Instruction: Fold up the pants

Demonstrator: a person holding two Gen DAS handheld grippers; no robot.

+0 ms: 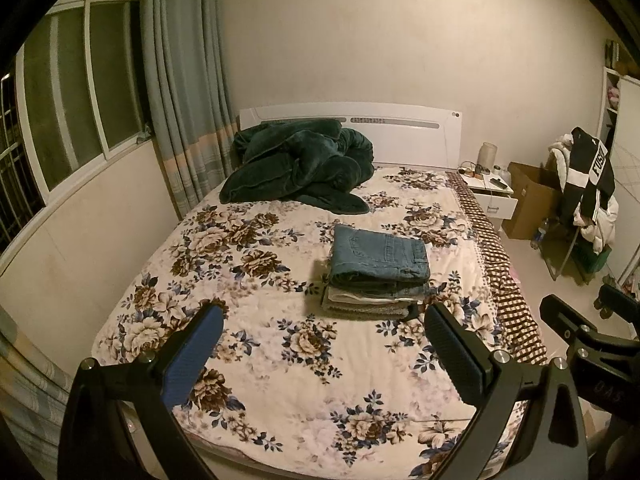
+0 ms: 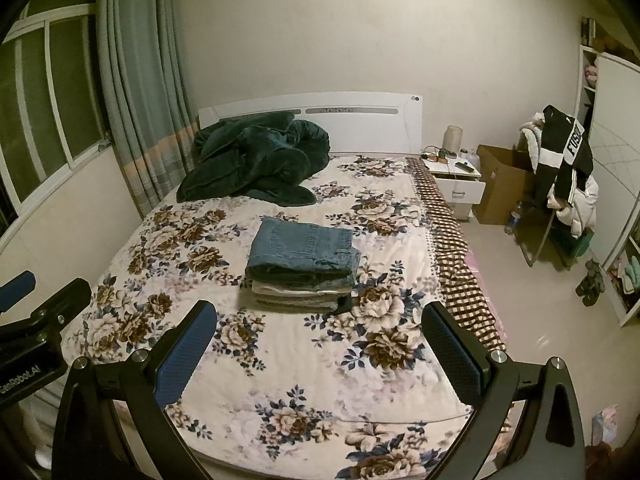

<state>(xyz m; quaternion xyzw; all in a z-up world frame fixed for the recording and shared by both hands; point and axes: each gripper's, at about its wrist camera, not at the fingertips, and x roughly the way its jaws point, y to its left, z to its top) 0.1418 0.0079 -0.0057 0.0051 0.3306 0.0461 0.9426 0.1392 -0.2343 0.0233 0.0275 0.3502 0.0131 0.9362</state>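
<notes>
Pants [image 1: 380, 256], folded atop a stack mid-bed [image 1: 280, 360], lie straight ahead of both spread, empty claws: left claw [image 1: 324, 354], right claw [image 2: 320, 350].

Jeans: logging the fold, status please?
Left gripper open, right gripper open, both empty. Jeans folded atop stack on bed. Nothing in the way.

Dim, yellowish indoor light falls from above, the window [image 1: 76, 92] is dark, fisheye bending curves the edges, and the corners fall into black.
</notes>
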